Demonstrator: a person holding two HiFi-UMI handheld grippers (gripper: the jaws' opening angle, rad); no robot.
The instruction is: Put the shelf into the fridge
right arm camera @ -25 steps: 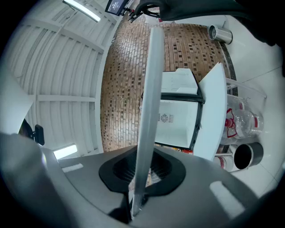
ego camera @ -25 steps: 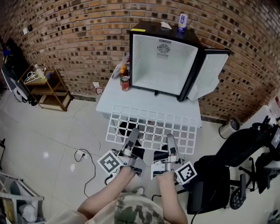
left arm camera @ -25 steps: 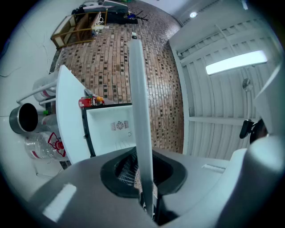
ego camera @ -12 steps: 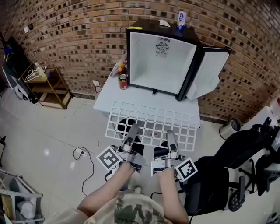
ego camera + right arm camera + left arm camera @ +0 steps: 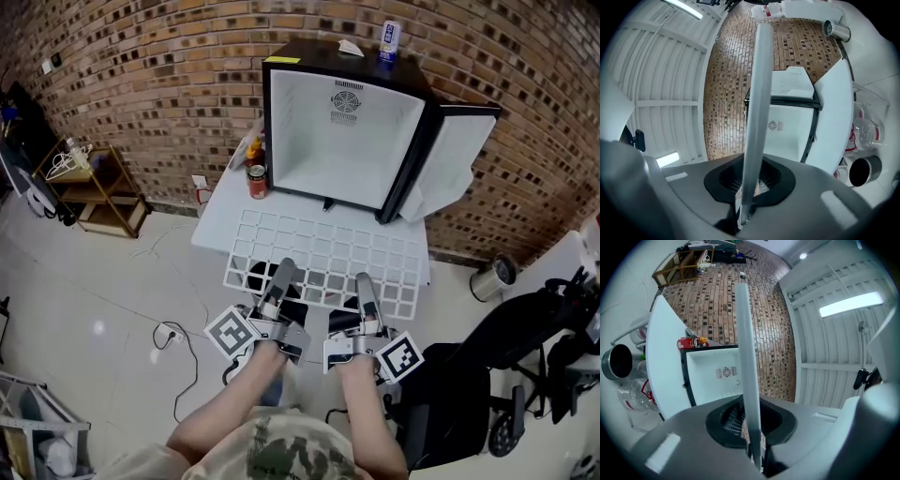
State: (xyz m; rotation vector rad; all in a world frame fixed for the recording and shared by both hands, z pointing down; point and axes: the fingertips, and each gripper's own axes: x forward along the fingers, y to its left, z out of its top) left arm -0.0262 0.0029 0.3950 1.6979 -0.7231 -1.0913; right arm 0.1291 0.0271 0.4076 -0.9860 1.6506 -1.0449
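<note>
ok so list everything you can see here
fridge: one, black, white inside, door open, on table
table: one, white, by the brick wall
shelf: one, white wire, before the fridge
can: one, red, table, left of fridge
tall can: one, blue and white, atop fridge
rack: one, wooden, far left
bin: one, metal, floor at right
chair: one, black, lower right
left gripper: one, grey, shut on the shelf's near edge
right gripper: one, grey, shut on the shelf's near edge

White grid-patterned shelf [image 5: 328, 255], black fridge [image 5: 339, 141] with white interior, red-brown brick wall [image 5: 141, 75], pale tiled floor [image 5: 94, 281].
</note>
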